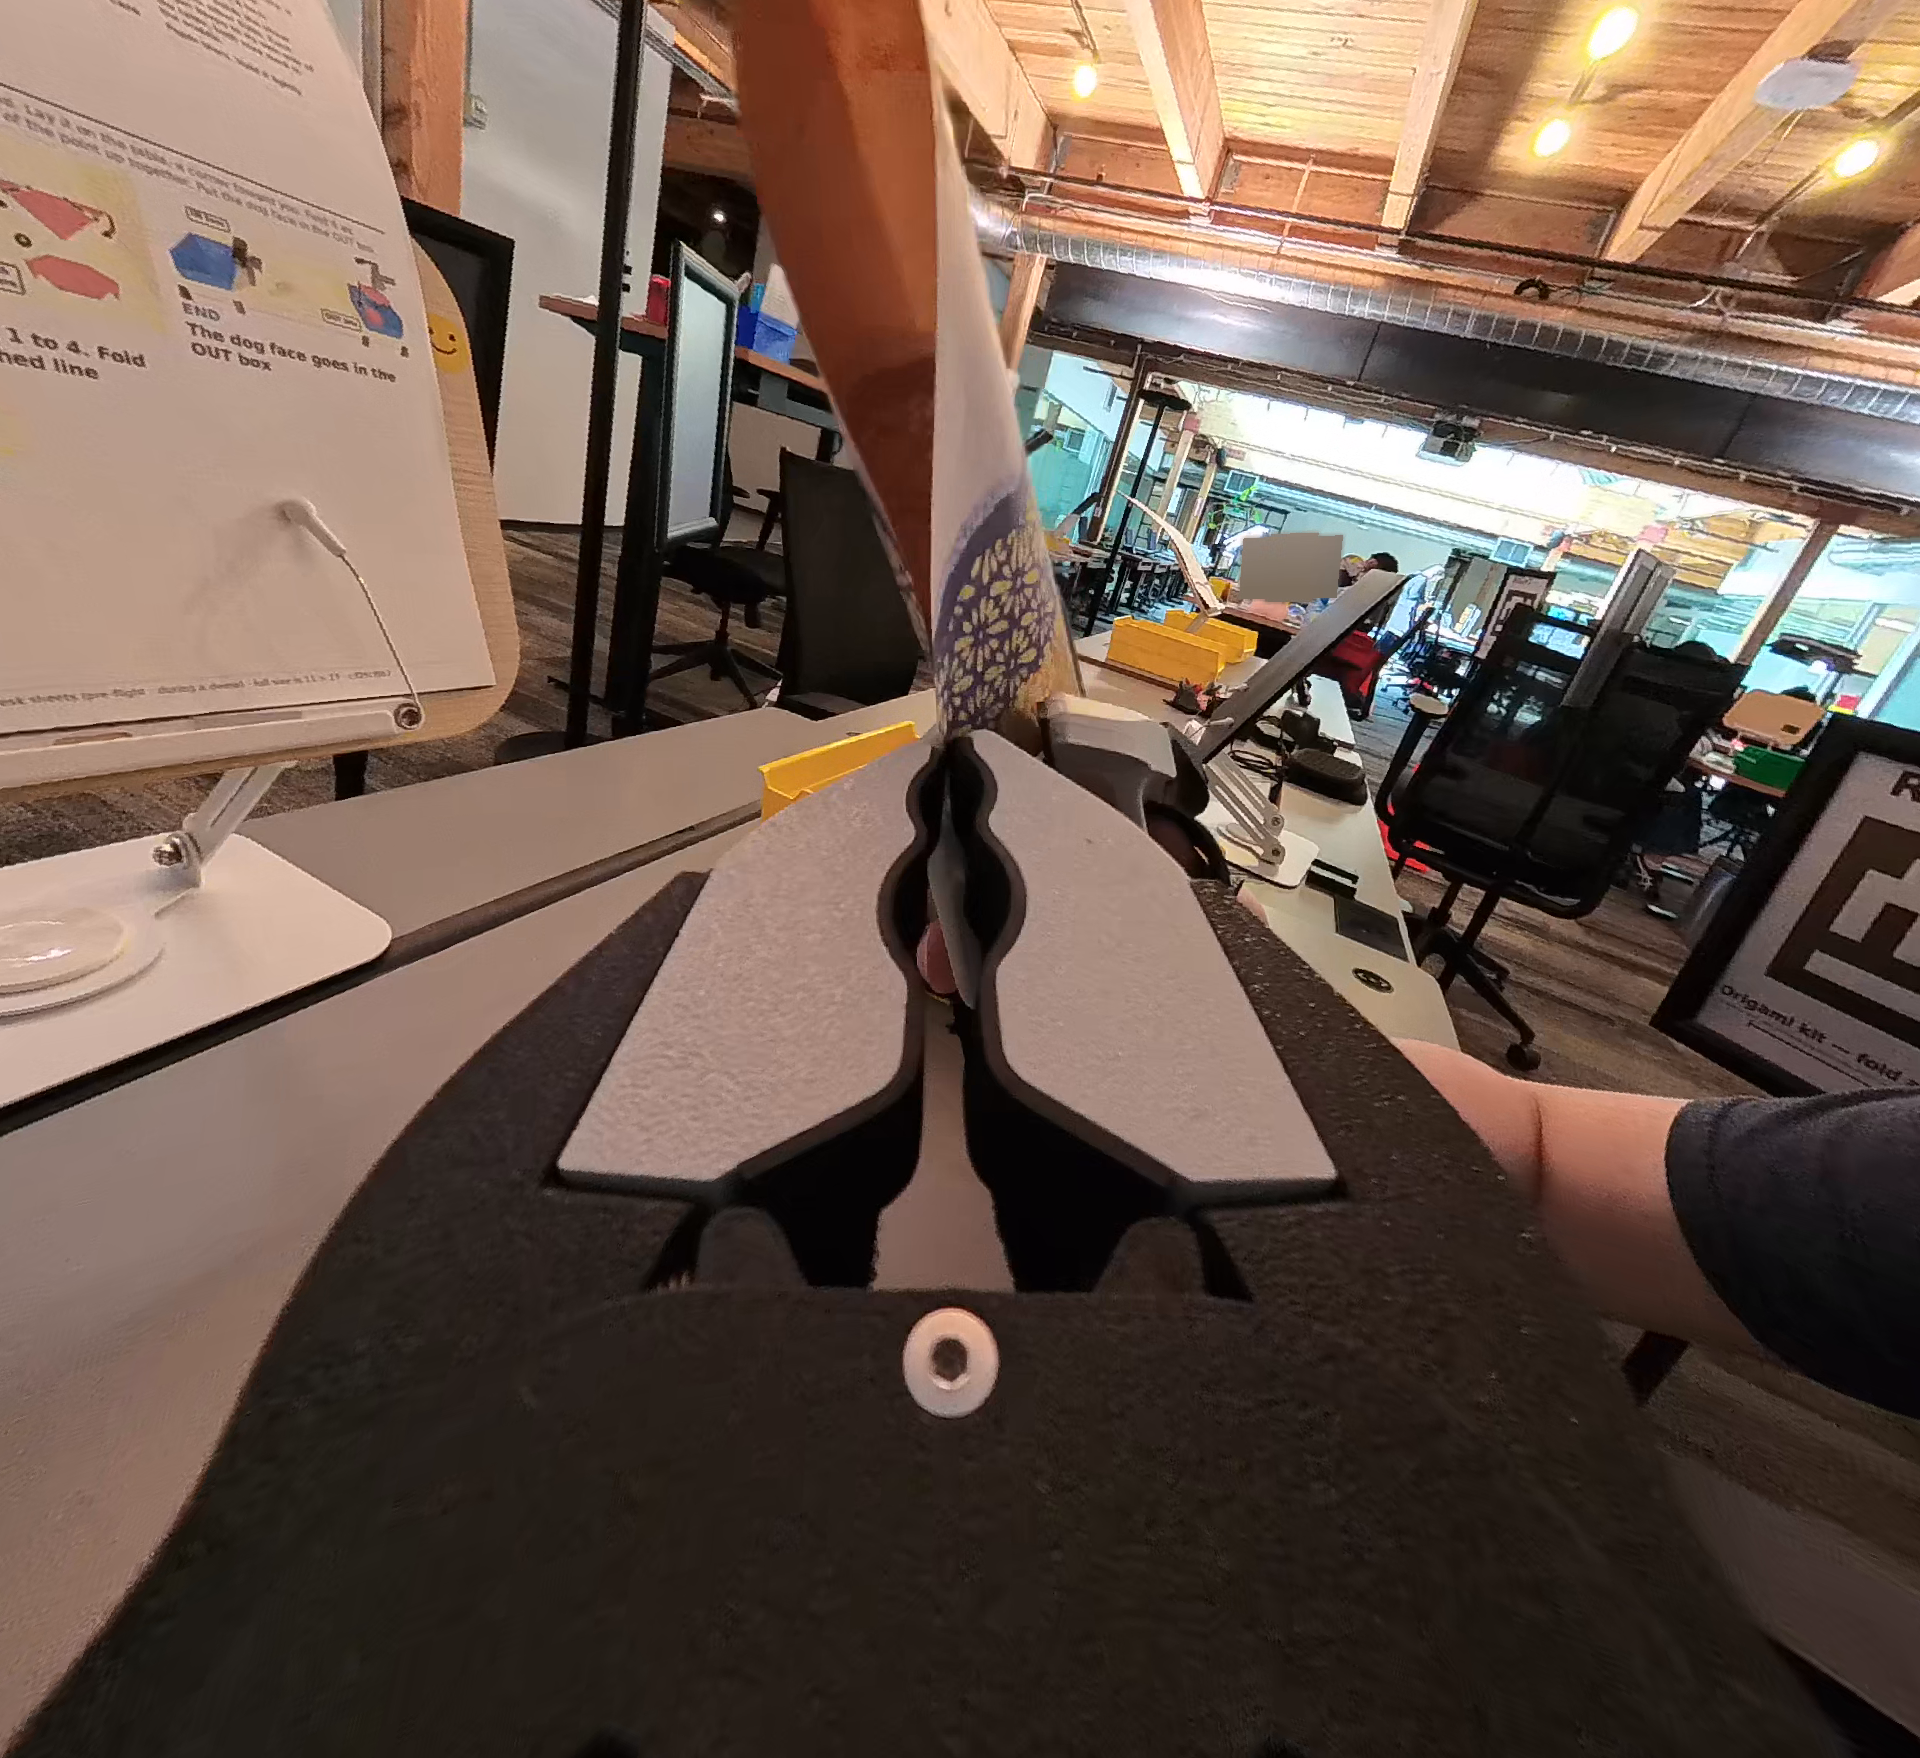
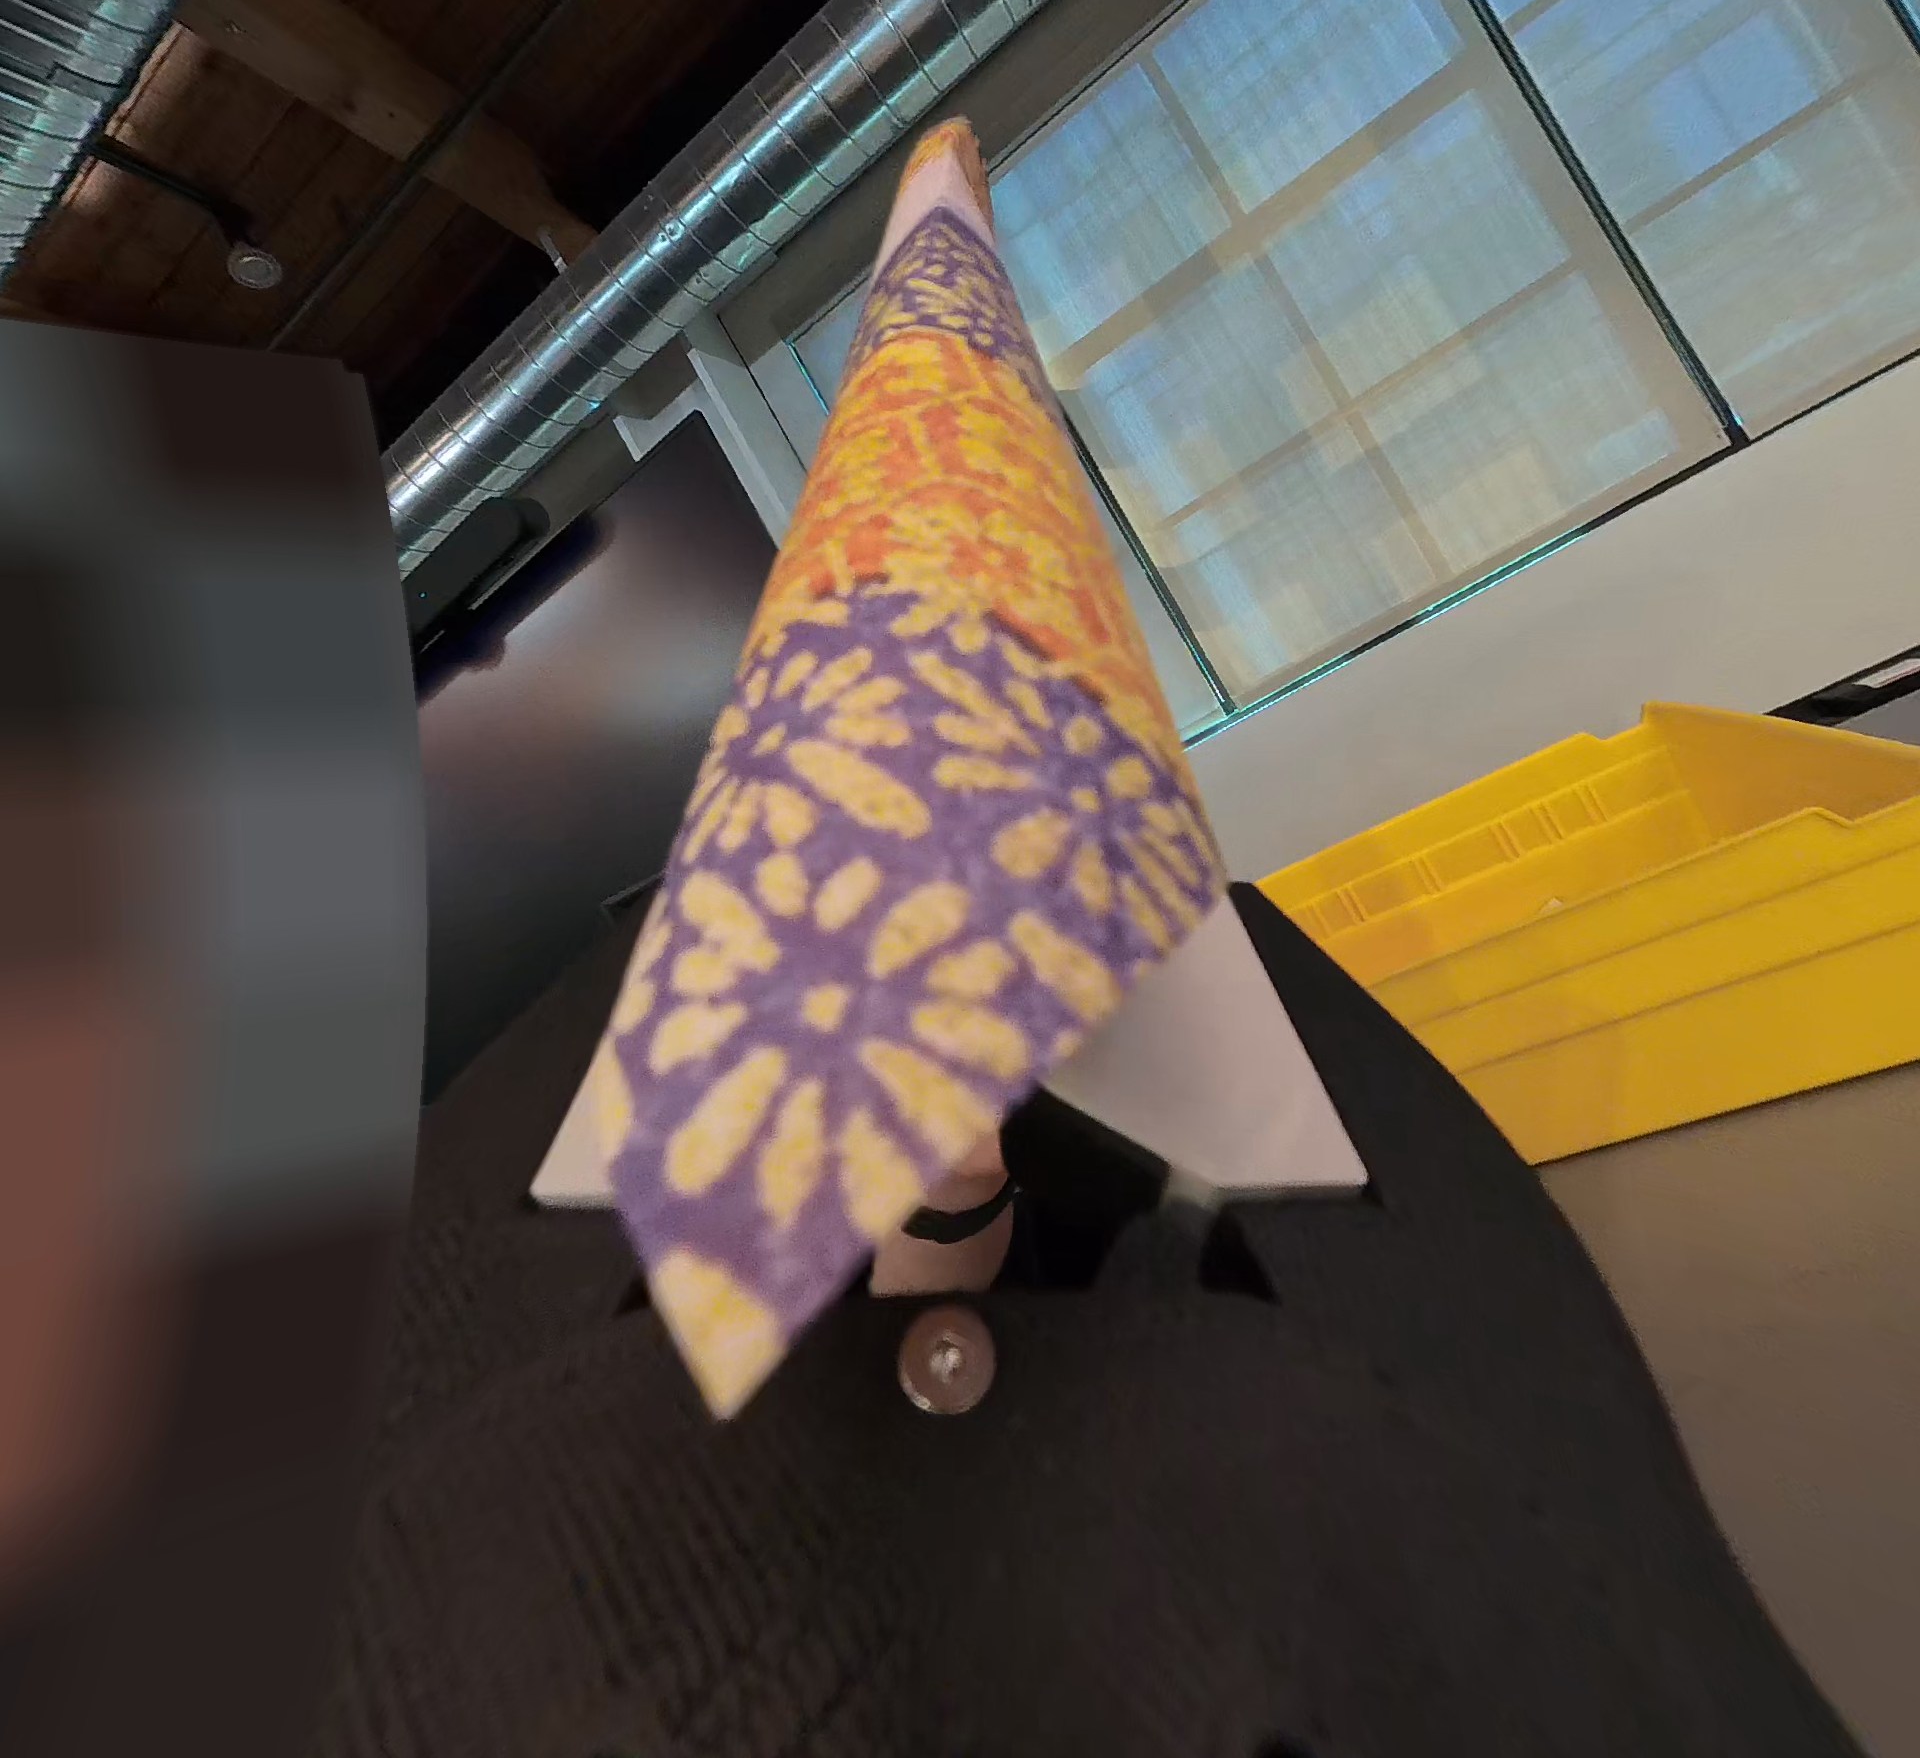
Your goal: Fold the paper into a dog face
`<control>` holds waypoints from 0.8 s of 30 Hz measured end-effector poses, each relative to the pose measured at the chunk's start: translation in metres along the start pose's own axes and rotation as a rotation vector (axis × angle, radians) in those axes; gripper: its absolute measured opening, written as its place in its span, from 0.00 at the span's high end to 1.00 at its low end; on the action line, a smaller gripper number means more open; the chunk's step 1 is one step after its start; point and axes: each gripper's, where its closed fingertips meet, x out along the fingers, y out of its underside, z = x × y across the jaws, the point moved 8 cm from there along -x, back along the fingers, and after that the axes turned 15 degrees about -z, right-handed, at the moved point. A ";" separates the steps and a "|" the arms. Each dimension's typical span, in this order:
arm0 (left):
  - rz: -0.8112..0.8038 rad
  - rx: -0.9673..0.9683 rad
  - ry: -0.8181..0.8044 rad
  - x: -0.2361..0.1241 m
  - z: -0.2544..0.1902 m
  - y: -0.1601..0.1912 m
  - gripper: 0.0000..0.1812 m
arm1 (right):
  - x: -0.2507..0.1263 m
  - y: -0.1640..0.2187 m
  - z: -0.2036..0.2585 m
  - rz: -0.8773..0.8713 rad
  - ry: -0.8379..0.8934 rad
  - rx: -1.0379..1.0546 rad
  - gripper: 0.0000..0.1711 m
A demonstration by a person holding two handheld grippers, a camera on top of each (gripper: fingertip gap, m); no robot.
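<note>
My left view is bright and mostly sharp: warm ceiling bulbs (image 1: 1610, 30) glare overhead, and daylight washes out the far end of the room. The wide lens bends the beams and the bench (image 1: 520, 794) edge toward the frame's borders. The paper (image 1: 852, 202) in front of my left hand-held gripper (image 1: 951, 758) smears with motion blur. In my right view, cool daylight comes through a big window (image 2: 1403, 306); the paper (image 2: 914, 825) is soft, too close for focus.
</note>
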 end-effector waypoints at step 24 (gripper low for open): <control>-0.003 -0.021 0.004 0.000 0.000 0.002 1.00 | -0.001 0.001 -0.003 -0.002 0.026 0.031 0.96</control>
